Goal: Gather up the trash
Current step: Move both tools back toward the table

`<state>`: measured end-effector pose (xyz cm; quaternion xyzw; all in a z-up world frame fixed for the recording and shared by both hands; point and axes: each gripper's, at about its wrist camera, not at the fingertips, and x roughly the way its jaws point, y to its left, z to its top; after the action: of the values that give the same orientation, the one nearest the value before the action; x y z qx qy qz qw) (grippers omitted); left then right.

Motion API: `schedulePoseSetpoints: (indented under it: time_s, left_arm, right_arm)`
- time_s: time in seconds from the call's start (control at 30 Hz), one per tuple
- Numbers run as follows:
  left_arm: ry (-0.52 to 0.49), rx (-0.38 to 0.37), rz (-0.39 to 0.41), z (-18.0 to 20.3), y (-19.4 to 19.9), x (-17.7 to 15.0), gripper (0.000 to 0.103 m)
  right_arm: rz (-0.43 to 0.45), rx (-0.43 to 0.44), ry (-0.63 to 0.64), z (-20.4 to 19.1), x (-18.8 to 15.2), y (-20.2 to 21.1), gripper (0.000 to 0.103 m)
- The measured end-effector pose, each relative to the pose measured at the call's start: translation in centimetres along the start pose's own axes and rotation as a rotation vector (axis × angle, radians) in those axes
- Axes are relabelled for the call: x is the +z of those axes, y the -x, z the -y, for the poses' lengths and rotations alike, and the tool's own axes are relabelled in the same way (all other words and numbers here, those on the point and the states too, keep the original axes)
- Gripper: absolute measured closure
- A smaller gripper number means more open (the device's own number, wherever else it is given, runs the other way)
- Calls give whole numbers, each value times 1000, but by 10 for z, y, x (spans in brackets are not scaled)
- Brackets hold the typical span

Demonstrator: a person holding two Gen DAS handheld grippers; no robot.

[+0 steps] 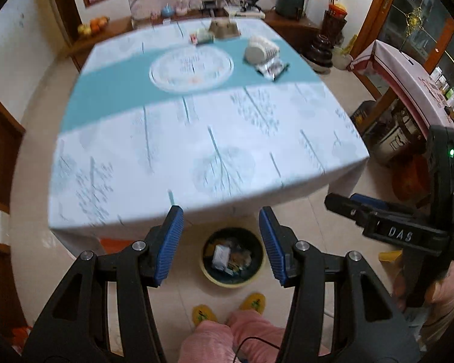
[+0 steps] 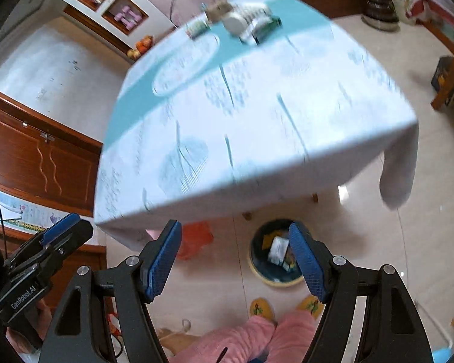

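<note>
A round trash bin (image 1: 233, 257) with a pale rim stands on the floor at the table's near edge, with wrappers and paper inside; it also shows in the right wrist view (image 2: 274, 257). My left gripper (image 1: 221, 233) is open and empty, held above the bin. My right gripper (image 2: 235, 248) is open and empty, also above the bin; it shows at the right of the left wrist view (image 1: 345, 204). On the table's far side lie a foil wrapper (image 1: 272, 69), a white roll (image 1: 258, 50) and a small box (image 1: 201, 37).
The table (image 1: 196, 151) has a white and teal cloth and a glass turntable (image 1: 190, 68). The person's pink trousers and yellow slippers (image 1: 254, 302) are below the bin. A red bag (image 2: 193, 239) lies under the table. Cabinets and shelves line the walls.
</note>
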<state>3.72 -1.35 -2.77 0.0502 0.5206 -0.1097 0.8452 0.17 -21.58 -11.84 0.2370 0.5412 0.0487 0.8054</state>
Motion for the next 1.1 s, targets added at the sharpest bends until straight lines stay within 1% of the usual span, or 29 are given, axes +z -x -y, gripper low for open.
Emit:
schedulePoseSetpoints:
  time_s: [0.13,0.27,0.4,0.57,0.7,0.8,0.9,1.0,1.07,1.1]
  left_arm:
    - [-20,20,36,4,18,29,54]
    - [-46,17,66,8,29,63,54]
    - [-93,-8,93,12,30,107,50]
    - [-167,-63,119,16,13,173,40]
    - [-238,-141,84,23,-24,238,40]
    - [-296,-186,28,32,-68,288,40]
    - [-349,-227,-44,42,-117,331,40]
    - [-390,-256,-106,53,-168,364,40]
    - [-402,-279,-151,59,-203,380,40]
    - [-402,-286,-169,61,-218,383,40]
  right_arm:
    - [40,12,10,-8,33,21,29]
    - [73,-8,15,-15,64,33,29]
    - [118,-29,18,-19,93,43,29]
    - [180,-68,11,-25,143,55,29]
    - [227,-118,-27,-23,185,56,29]
    - [249,-150,-98,-15,216,49,29]
    - [262,-175,-176,-5,246,35,29]
    - [273,-201,-214,1,271,16,29]
    - [273,-216,-246,8,287,0,29]
    - [270,-221,-265,12,295,-9,29]
